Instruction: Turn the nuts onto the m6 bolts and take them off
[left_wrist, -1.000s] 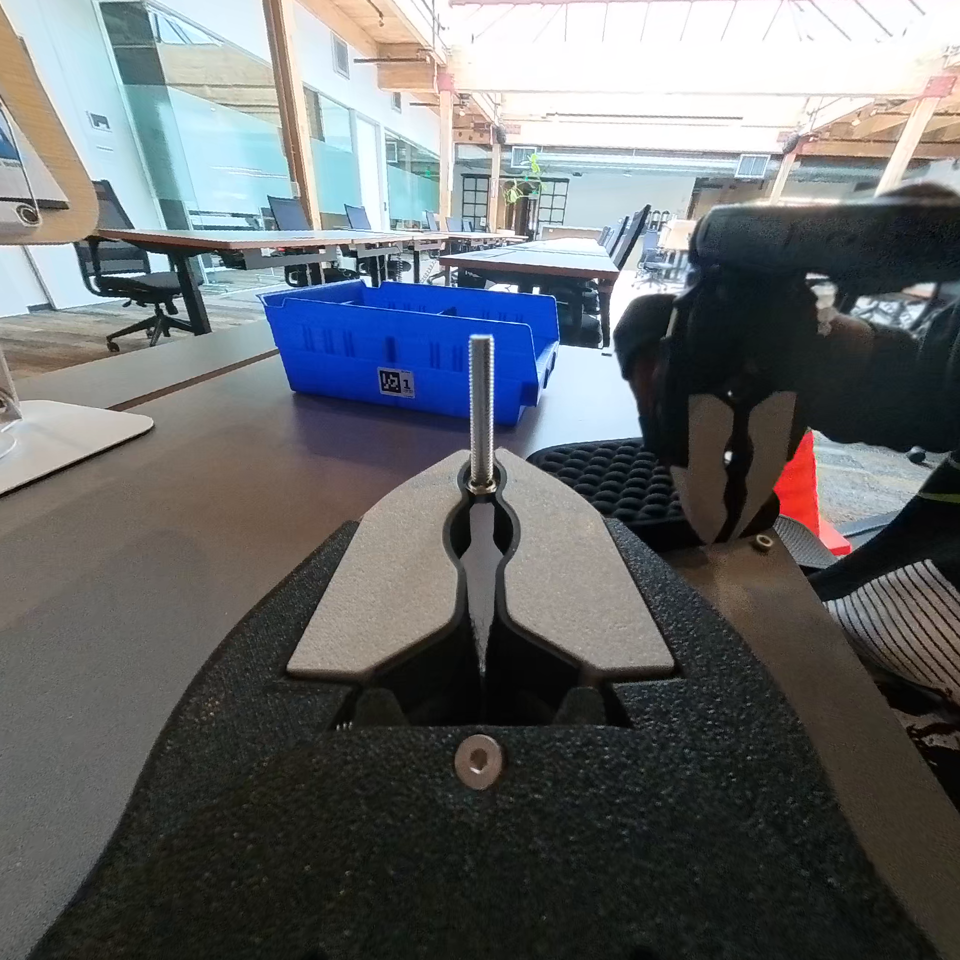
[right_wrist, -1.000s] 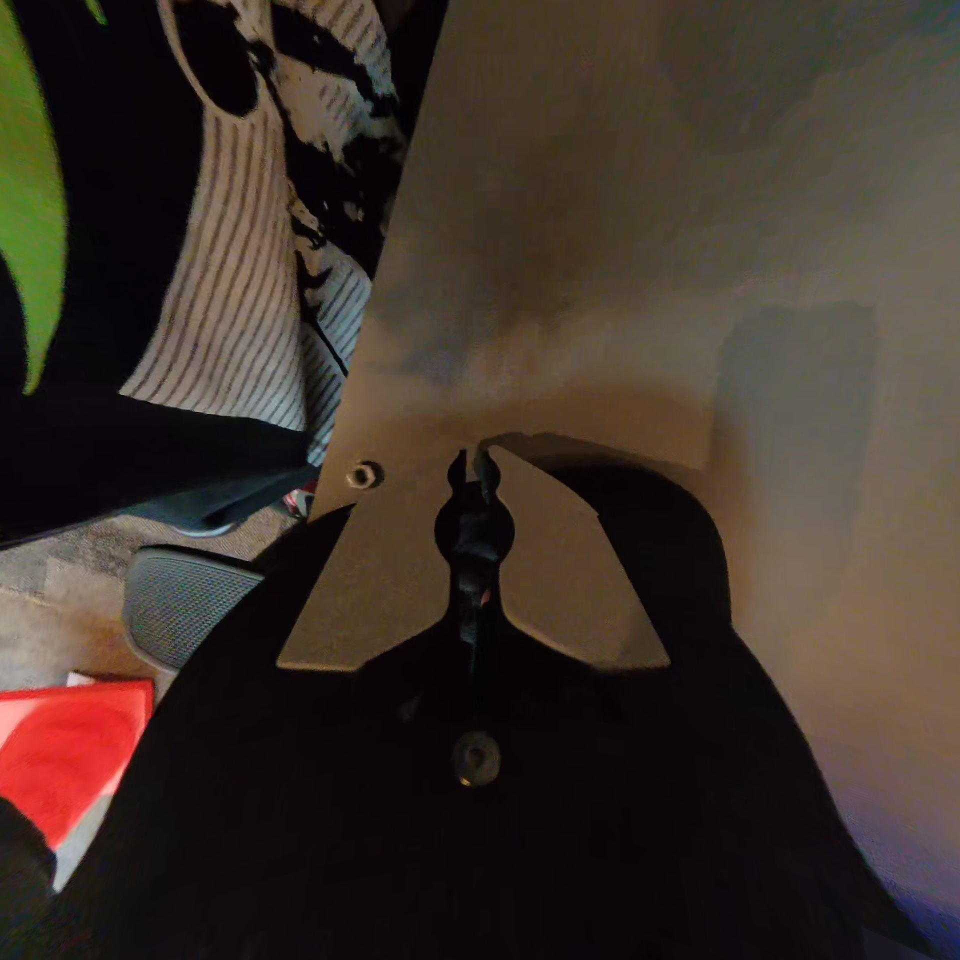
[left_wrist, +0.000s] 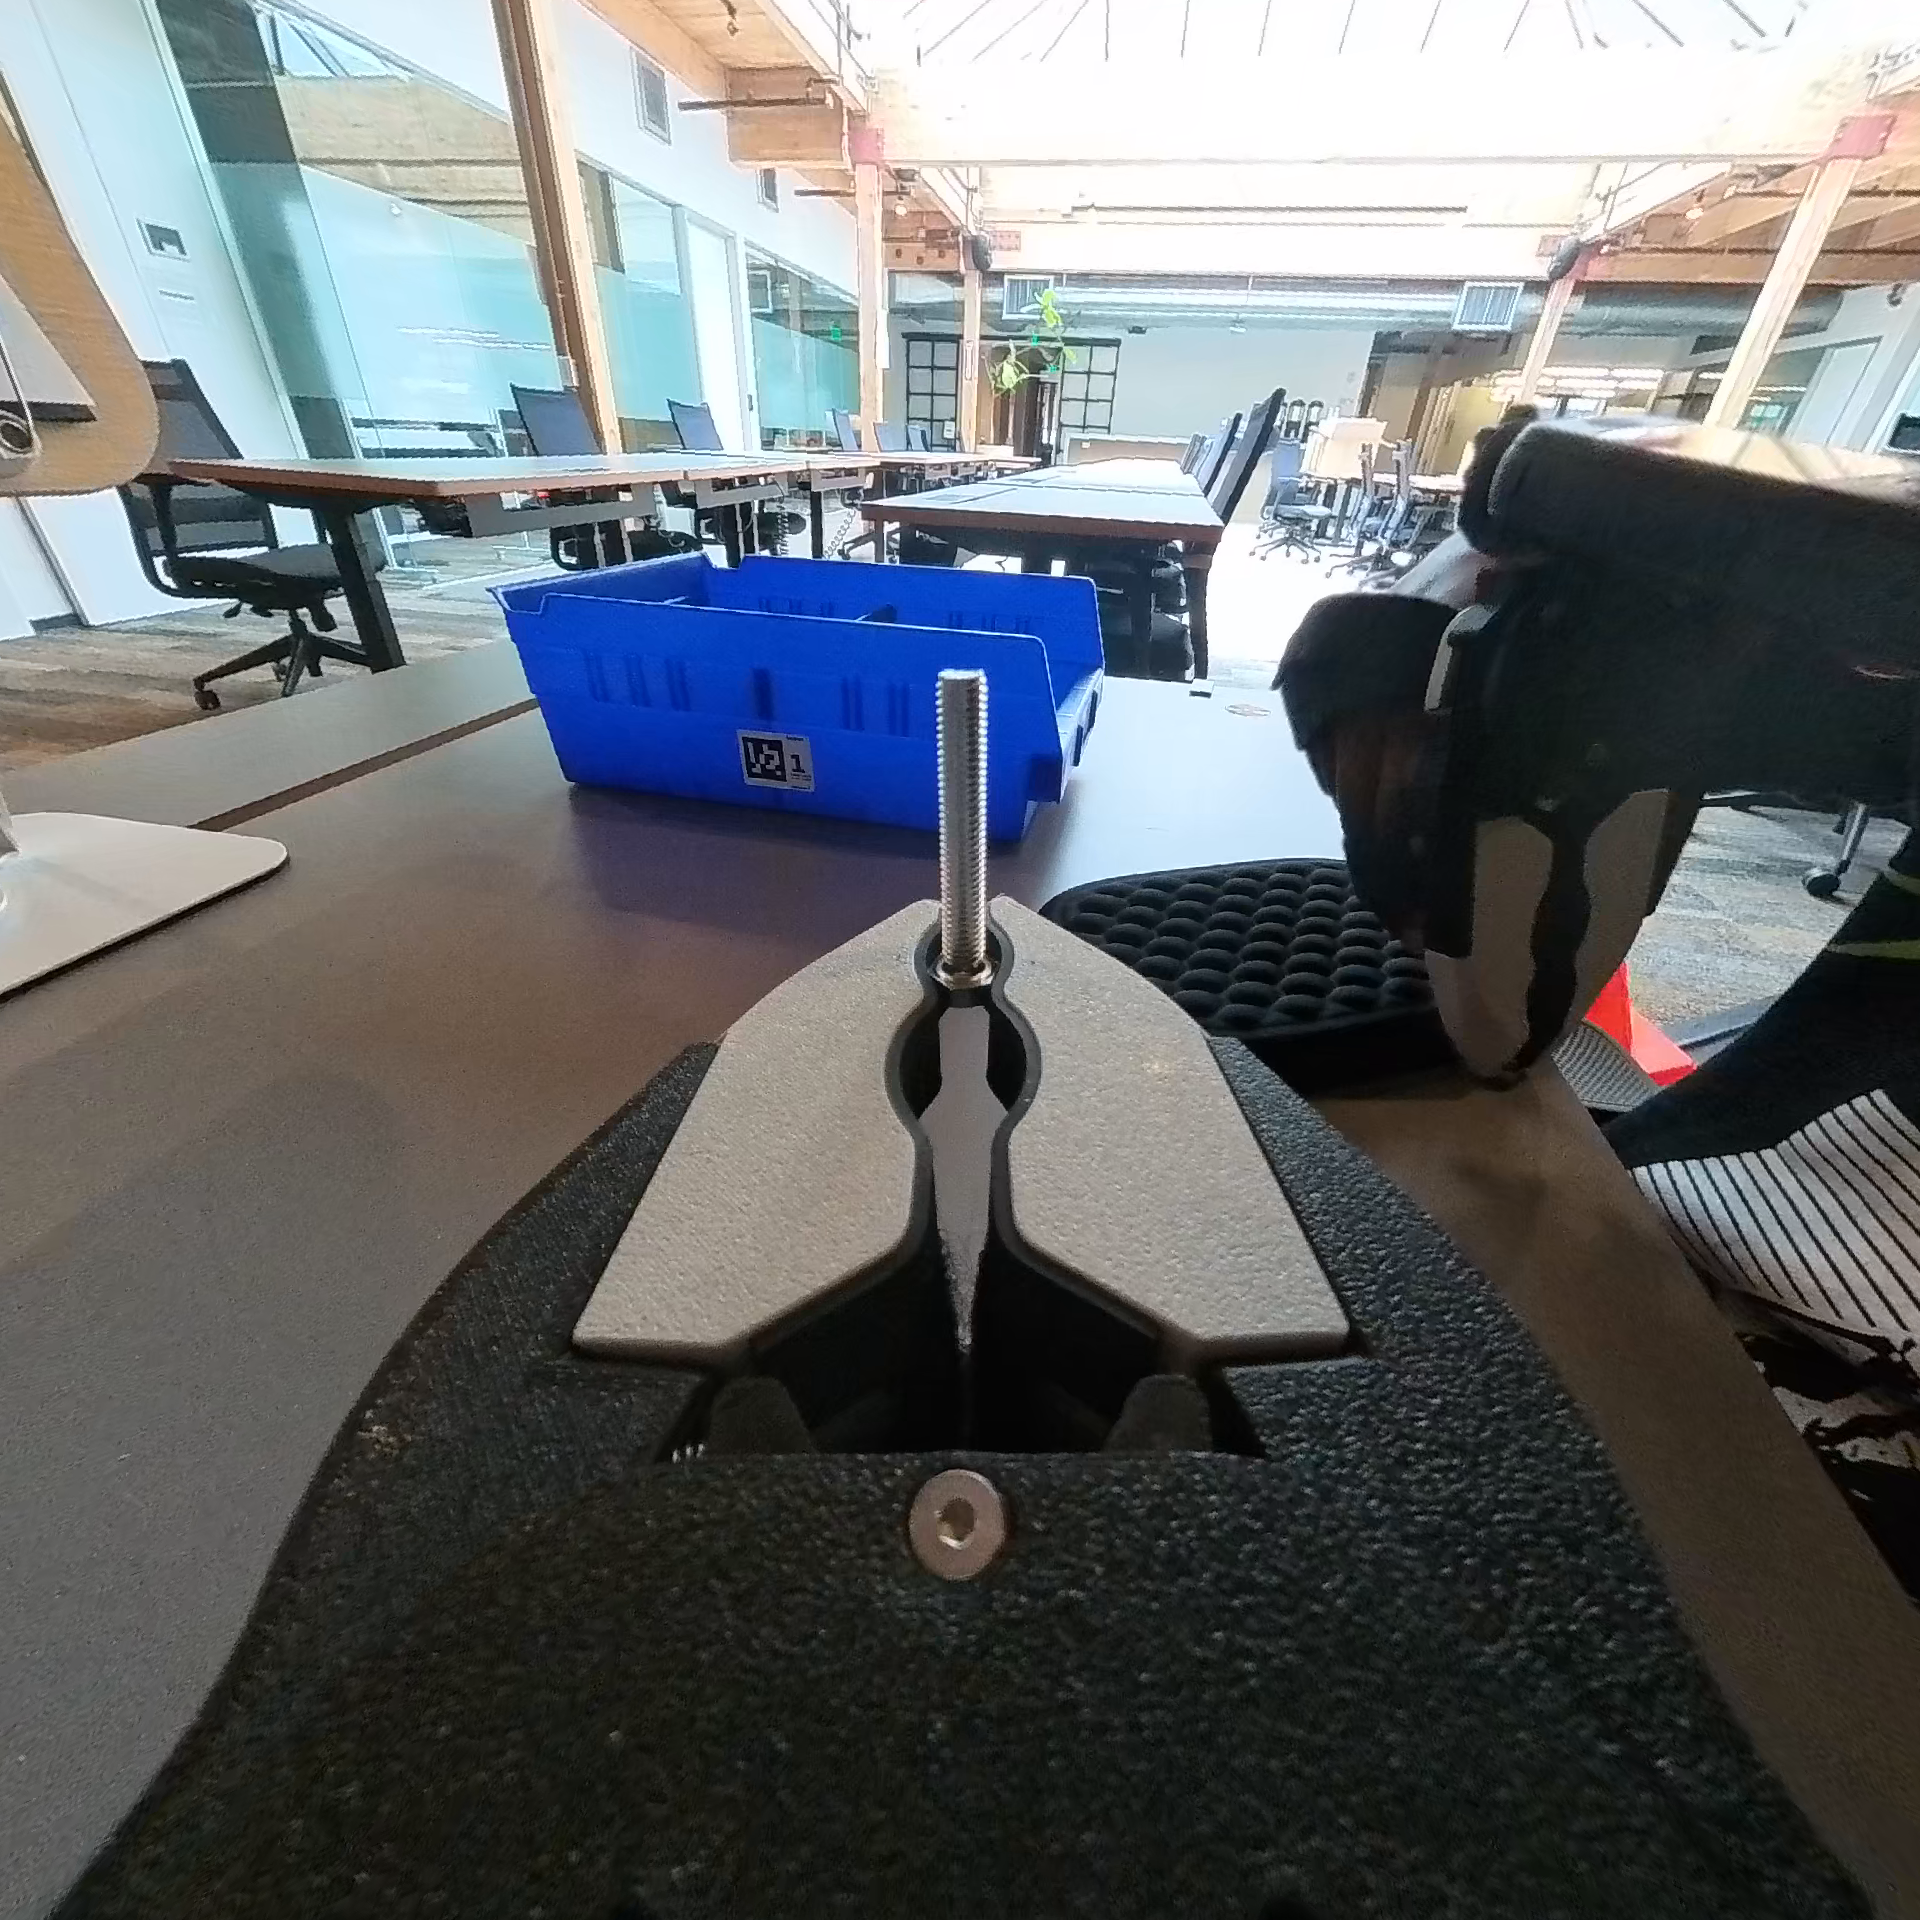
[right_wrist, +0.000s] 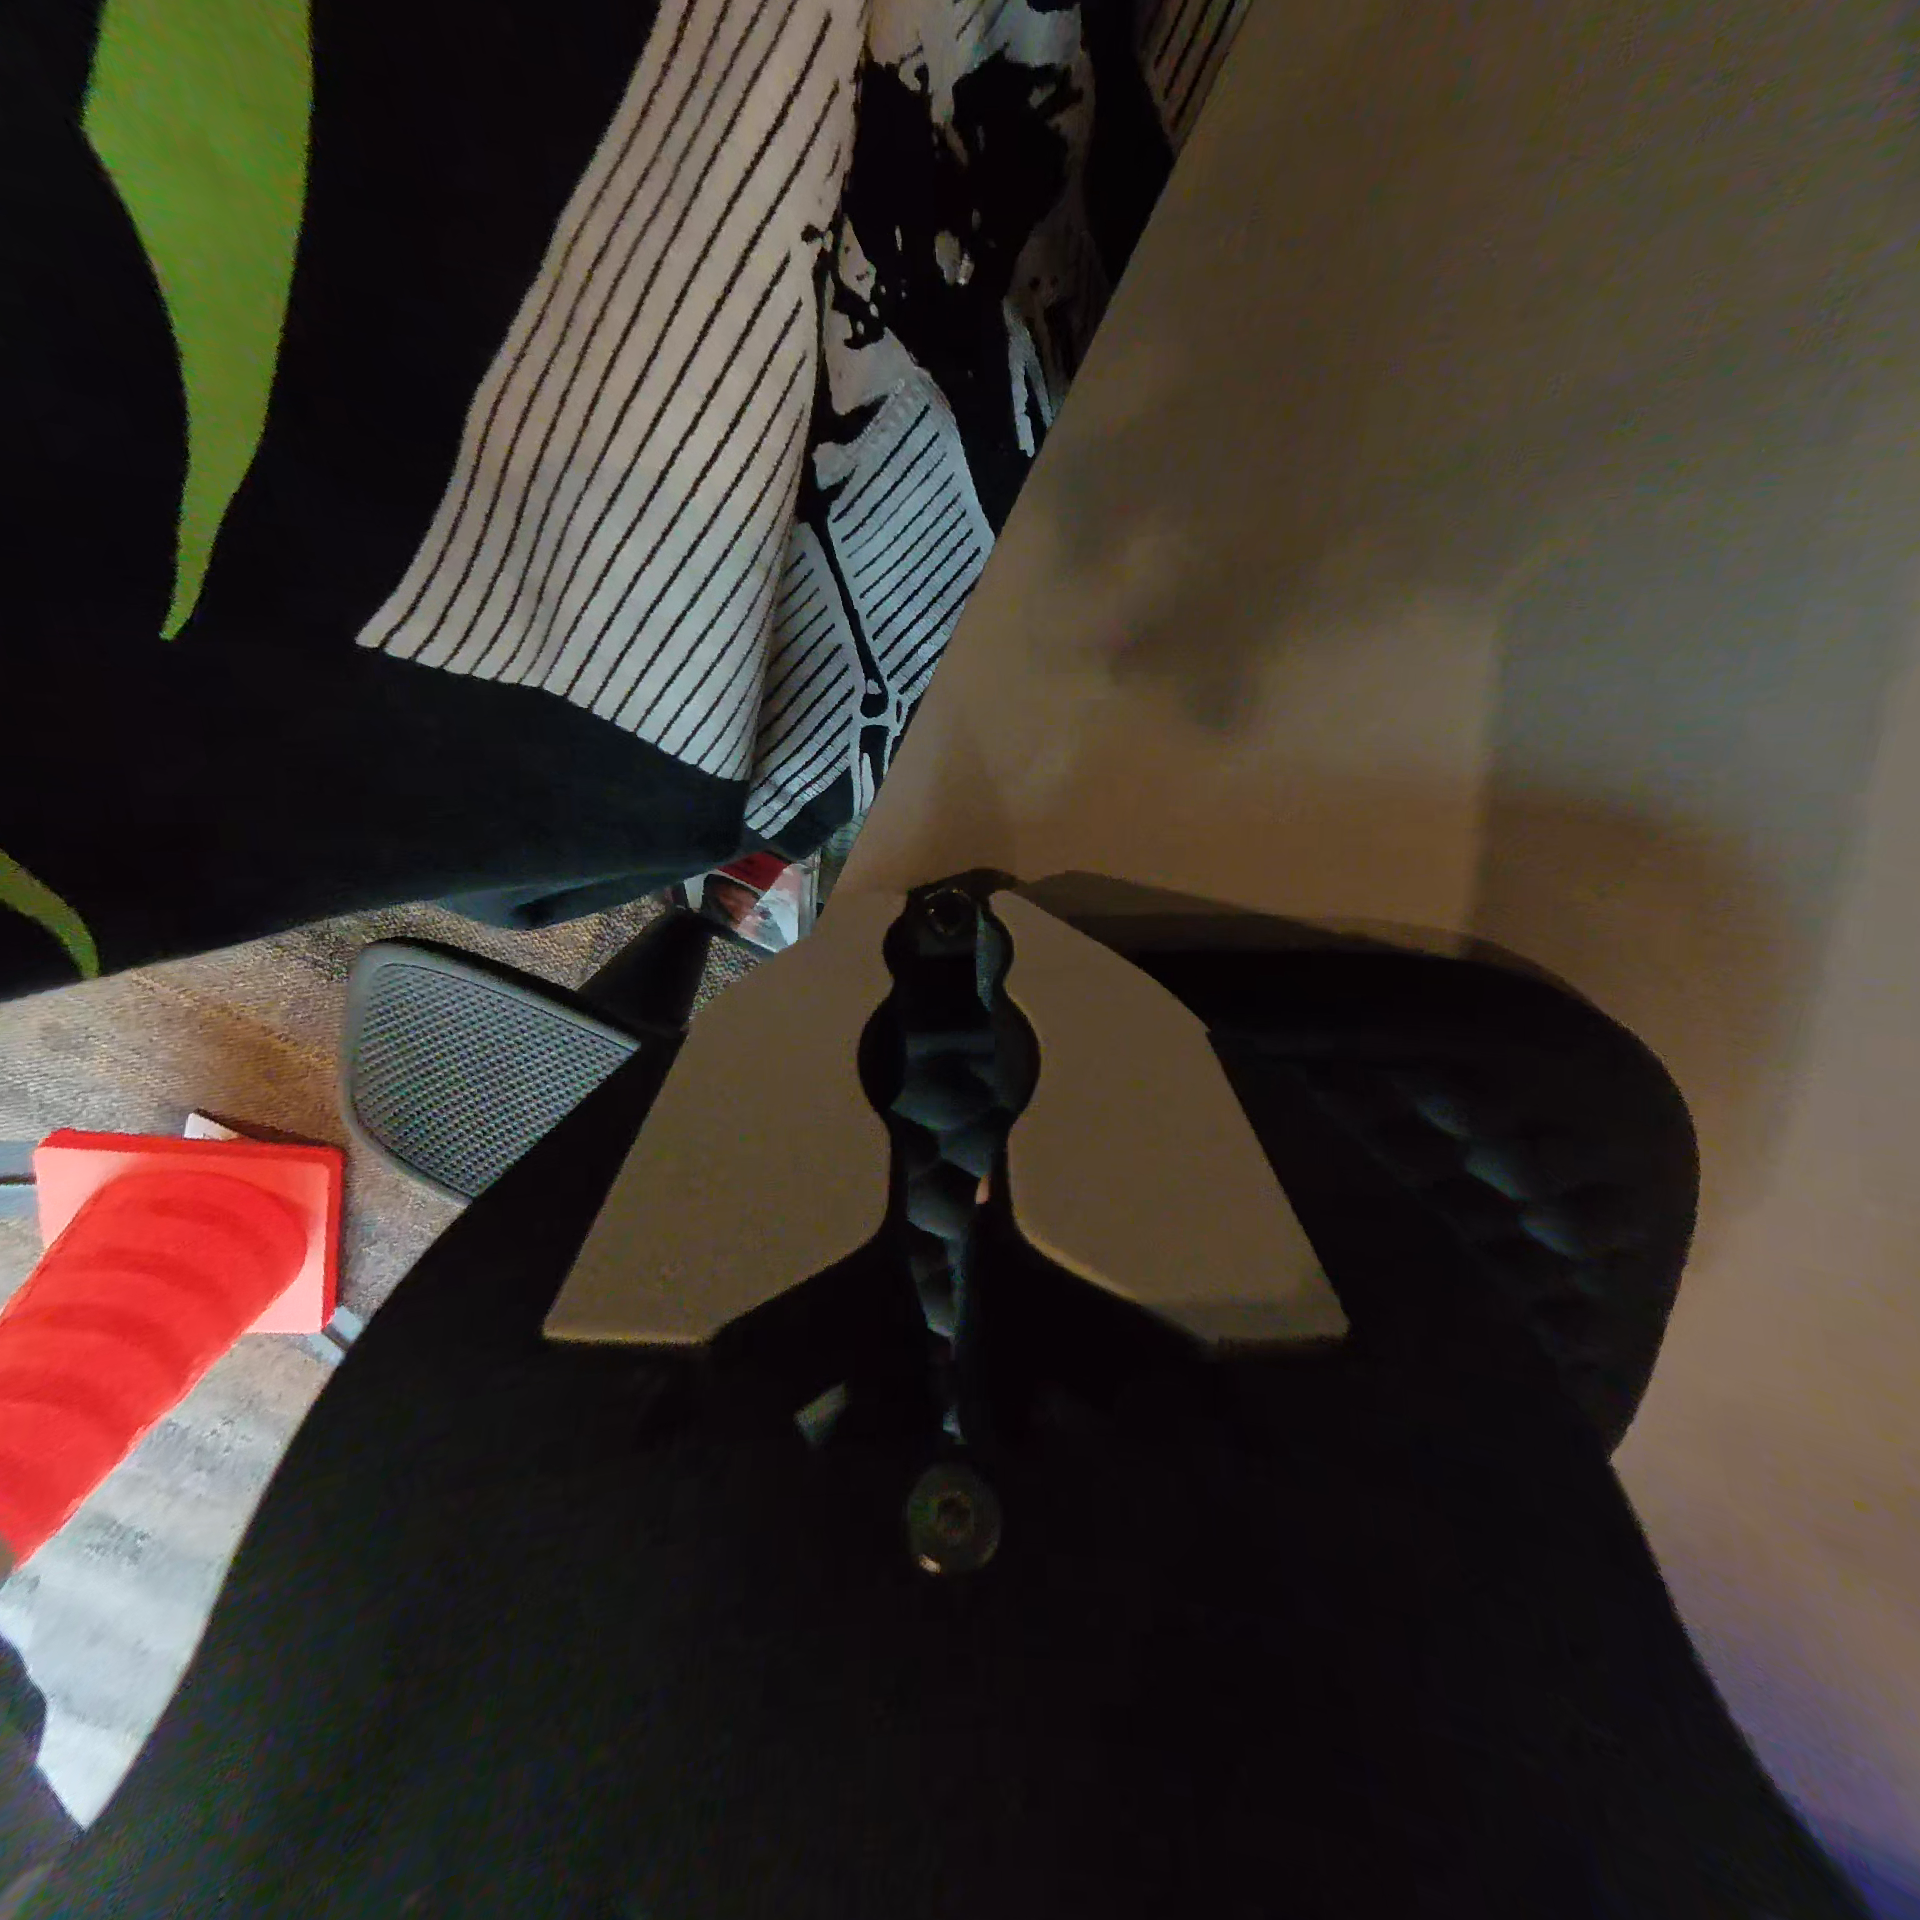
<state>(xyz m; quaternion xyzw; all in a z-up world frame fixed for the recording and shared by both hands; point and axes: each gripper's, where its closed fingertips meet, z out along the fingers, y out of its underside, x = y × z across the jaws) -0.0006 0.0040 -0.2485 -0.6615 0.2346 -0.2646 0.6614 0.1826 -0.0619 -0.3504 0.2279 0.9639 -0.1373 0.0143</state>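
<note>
My left gripper is shut on the head end of a silver threaded bolt and holds it upright above the dark table. The bolt's thread is bare, with no nut on it. My right gripper points down at the table's near edge, and its fingertips are closed around a small dark nut that lies there. In the left wrist view the right gripper shows at the right, with its tips down on the table edge.
A blue bin stands behind the bolt. A black honeycomb mat lies on the table by the right gripper. A white stand base is at the left. A person's striped garment, a chair armrest and a red object lie beyond the edge. Tip to tip, the grippers are about 20 cm apart.
The nut lay on the table edge just left of my right fingertips. The right gripper has shifted onto it and now has it between its tips. The left gripper and bolt have not moved.
</note>
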